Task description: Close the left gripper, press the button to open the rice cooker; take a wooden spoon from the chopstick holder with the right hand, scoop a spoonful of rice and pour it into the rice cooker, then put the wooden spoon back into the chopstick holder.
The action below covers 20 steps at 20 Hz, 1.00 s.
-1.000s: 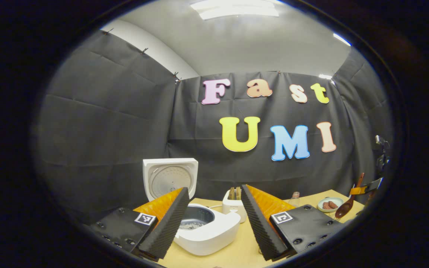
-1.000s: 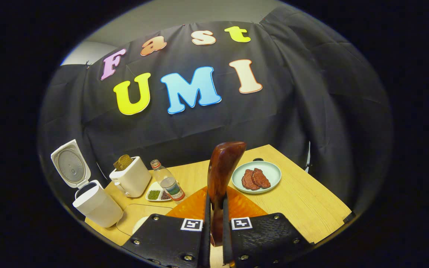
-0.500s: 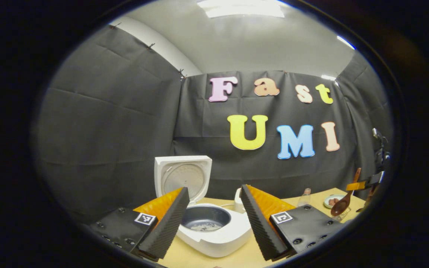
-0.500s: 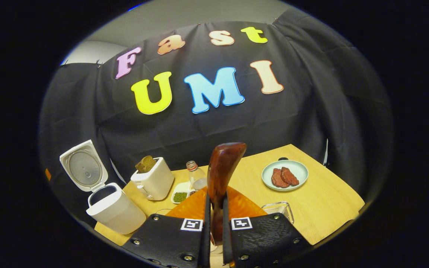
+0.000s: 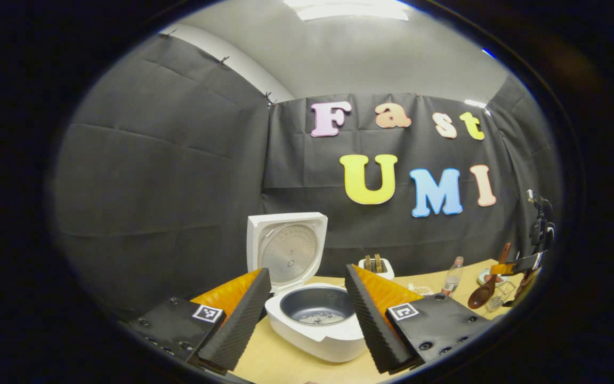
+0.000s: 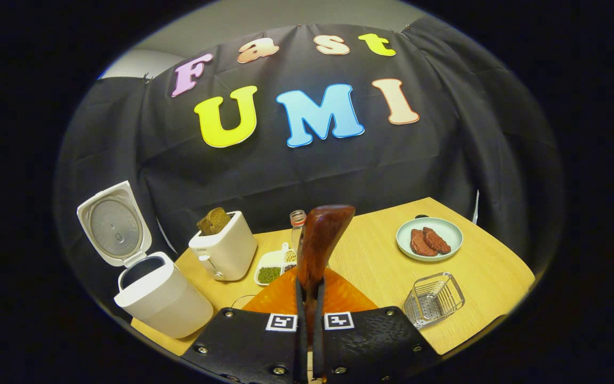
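In the left gripper view my left gripper (image 5: 307, 312) has its fingers spread wide with nothing between them, low in the frame. Between them sits the rice cooker (image 5: 315, 325), lid up, a little rice at the bottom of its pot. At far right the right gripper (image 5: 517, 264) carries the wooden spoon (image 5: 485, 290), bowl hanging down.

In the right gripper view my right gripper (image 6: 307, 314) is clamped on the wooden spoon (image 6: 320, 242) at bottom centre, handle rising up the middle. I judge the spoon light and stiff, its polished surface a bit slippery, so a mid-handle hold suits it. The wire chopstick holder (image 6: 435, 298) stands at lower right, the rice cooker (image 6: 158, 298) at lower left. No brand or label is legible to me on any of them.
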### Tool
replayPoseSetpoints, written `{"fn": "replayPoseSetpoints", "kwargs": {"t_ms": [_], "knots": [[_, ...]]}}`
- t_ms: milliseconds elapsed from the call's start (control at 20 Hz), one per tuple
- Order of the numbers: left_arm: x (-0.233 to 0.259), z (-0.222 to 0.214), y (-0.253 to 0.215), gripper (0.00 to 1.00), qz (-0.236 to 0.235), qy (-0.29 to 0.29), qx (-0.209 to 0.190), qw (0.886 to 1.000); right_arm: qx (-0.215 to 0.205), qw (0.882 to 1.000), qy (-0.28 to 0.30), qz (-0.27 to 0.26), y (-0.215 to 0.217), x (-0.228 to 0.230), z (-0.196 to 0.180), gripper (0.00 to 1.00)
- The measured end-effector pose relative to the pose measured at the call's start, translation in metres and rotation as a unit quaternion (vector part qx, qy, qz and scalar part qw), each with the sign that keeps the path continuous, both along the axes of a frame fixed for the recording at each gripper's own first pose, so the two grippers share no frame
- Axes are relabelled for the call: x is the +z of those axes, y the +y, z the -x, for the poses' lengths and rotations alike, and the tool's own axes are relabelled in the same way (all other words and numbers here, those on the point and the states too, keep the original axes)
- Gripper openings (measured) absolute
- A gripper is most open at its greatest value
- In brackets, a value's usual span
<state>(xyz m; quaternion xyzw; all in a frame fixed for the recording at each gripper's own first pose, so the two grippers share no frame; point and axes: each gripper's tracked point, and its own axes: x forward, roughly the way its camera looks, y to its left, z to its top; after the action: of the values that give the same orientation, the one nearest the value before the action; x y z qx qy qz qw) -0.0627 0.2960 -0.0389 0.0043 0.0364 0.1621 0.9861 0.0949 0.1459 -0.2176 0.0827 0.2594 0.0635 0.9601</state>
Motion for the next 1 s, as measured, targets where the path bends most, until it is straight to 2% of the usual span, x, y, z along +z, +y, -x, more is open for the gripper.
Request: {"fn": "replayPoseSetpoints", "kwargs": {"t_ms": [500, 650, 850, 1000], "knots": [[-0.006, 0.017, 0.035, 0.99, -0.024, 0.023, 0.016, 0.999, -0.005, 0.998, 0.006, 0.059, 0.034, -0.071, -0.002, 0.05], [-0.005, 0.017, 0.036, 0.99, -0.026, 0.022, 0.016, 0.999, -0.002, 0.998, 0.003, 0.061, 0.044, -0.072, 0.002, 0.05], [-0.008, 0.015, 0.026, 0.97, -0.020, 0.022, 0.006, 1.000, 0.014, 0.999, 0.022, 0.029, 0.063, -0.075, 0.014, 0.04], [-0.006, 0.015, 0.021, 0.96, -0.019, 0.021, 0.000, 1.000, 0.015, 0.998, 0.049, -0.046, 0.077, -0.074, 0.026, 0.05]]}}
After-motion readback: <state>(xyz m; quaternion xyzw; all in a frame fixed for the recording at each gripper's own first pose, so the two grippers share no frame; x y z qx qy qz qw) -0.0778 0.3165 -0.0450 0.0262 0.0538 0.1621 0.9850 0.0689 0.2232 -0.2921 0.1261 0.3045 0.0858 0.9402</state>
